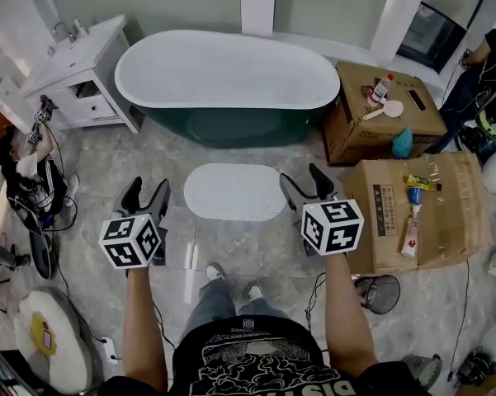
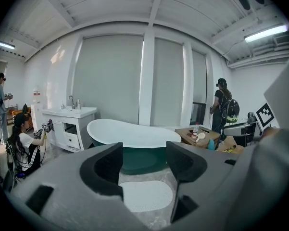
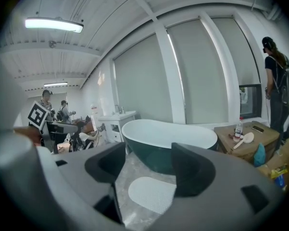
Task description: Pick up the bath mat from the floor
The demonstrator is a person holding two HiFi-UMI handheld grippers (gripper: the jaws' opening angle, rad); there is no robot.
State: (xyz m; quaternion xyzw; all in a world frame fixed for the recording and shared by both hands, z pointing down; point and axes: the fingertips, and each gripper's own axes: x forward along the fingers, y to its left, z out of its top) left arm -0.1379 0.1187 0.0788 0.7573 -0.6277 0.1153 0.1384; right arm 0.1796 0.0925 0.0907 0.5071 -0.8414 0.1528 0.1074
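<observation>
One white bath mat (image 1: 235, 191) ahead of the jaws, left gripper (image 1: 146, 192) and right gripper (image 1: 304, 180) both parted, empty, two cardboard boxes (image 1: 458, 221), print unreadable

White bath mat (image 1: 235, 191) lies on grey floor (image 1: 249, 252).

White letters on the person's black T-shirt (image 1: 246, 355) are cut off at the frame edge; only "BIS" reads. The cardboard box (image 1: 446, 221) label is too small to read.
</observation>
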